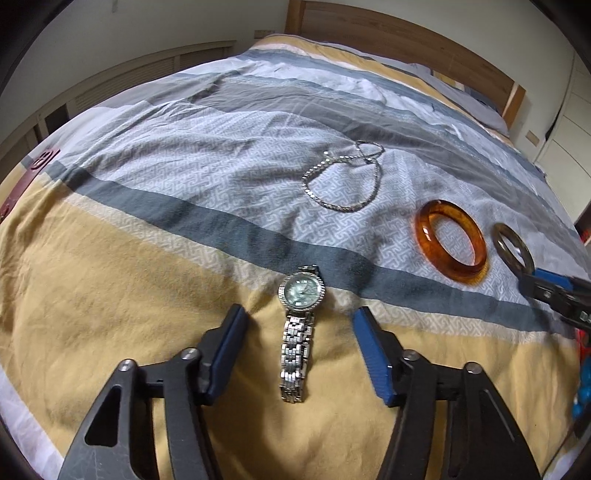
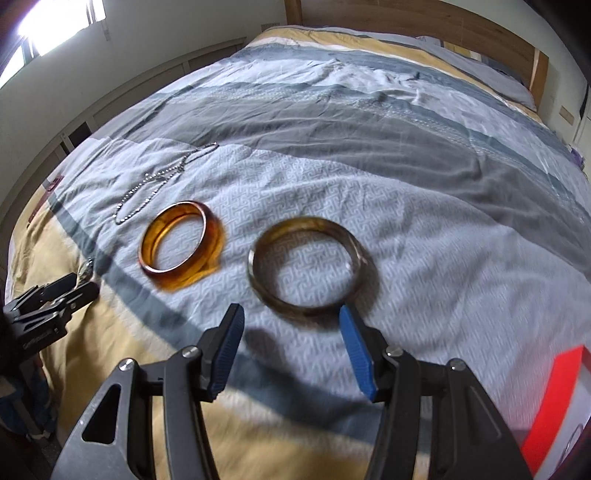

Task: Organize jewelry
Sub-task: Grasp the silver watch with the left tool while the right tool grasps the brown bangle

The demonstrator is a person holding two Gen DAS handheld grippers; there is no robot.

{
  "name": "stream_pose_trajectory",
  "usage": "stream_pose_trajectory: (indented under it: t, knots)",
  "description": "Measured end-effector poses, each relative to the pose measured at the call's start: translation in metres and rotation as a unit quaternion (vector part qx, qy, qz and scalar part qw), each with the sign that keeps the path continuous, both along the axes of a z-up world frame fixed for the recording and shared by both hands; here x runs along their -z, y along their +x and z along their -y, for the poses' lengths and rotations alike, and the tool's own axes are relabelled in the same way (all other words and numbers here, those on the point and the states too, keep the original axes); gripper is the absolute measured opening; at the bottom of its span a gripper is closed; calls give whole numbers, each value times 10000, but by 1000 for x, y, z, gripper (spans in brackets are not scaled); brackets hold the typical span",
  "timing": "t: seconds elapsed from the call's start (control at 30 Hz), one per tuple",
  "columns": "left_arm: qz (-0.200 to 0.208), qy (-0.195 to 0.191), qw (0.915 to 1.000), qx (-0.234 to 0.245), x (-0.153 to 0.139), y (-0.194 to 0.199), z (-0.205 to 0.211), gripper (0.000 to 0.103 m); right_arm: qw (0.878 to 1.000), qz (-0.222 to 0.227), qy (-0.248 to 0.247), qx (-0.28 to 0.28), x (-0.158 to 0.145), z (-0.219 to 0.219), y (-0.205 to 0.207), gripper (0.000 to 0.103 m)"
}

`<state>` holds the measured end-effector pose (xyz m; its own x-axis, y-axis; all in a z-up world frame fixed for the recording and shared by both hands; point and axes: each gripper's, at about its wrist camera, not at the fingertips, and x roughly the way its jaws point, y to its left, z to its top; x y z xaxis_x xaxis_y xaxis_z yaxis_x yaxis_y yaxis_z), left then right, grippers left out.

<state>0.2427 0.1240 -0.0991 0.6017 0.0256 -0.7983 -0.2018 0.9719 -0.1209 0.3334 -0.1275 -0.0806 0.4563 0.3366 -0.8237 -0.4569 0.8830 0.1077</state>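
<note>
A silver watch [image 1: 300, 325] with a pale green dial lies on the yellow stripe of the bedspread, between the open fingers of my left gripper [image 1: 301, 321]. A silver chain necklace [image 1: 341, 181] lies further back. An amber bangle [image 1: 451, 246] and a grey-brown bangle [image 1: 511, 246] lie to the right. In the right wrist view the grey-brown bangle [image 2: 308, 266] lies just beyond my open right gripper [image 2: 291, 317], its near rim by the right fingertip. The amber bangle [image 2: 183, 245] and necklace [image 2: 162, 181] lie to its left. The right gripper [image 1: 532, 275] shows at the left view's right edge.
The striped bedspread [image 1: 147, 258] covers a bed with a wooden headboard [image 1: 406, 33] at the back. A red and white box [image 2: 557, 402] sits at the right edge. Low wooden cabinets [image 1: 129, 77] line the left wall. The left gripper [image 2: 79, 286] shows at the right wrist view's left edge.
</note>
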Motion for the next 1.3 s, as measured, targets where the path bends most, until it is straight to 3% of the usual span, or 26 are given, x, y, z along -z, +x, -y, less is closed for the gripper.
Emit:
stream_pose_trajectory:
  t: [0.37, 0.67, 0.83, 0.93, 1.03, 1.1, 1.3]
  knots:
    - [47, -61, 9999, 116, 3, 1, 3, 46, 9996, 184, 173, -91, -14, 0, -5, 52]
    - [111, -117, 9998, 124, 5, -1, 2, 42, 9987, 232, -46, -456, -6, -27, 9, 51]
    - [135, -123, 9997, 130, 6, -1, 1, 40, 9974, 99, -406, -580, 10, -40, 20, 31]
    - [136, -122, 9997, 131, 6, -1, 1, 39, 9970, 14, -506, -585, 15, -42, 26, 25]
    - [149, -182, 9996, 150, 5, -1, 0, 25, 9968, -17, -534, -598, 14, -41, 24, 10]
    - [152, -363, 9990, 226, 3, -2, -1, 12, 9971, -47, -473, -586, 11, -37, 20, 10]
    - [153, -775, 9961, 397, -5, -9, 2, 12, 9993, -178, 76, -335, 0, -15, 0, 9]
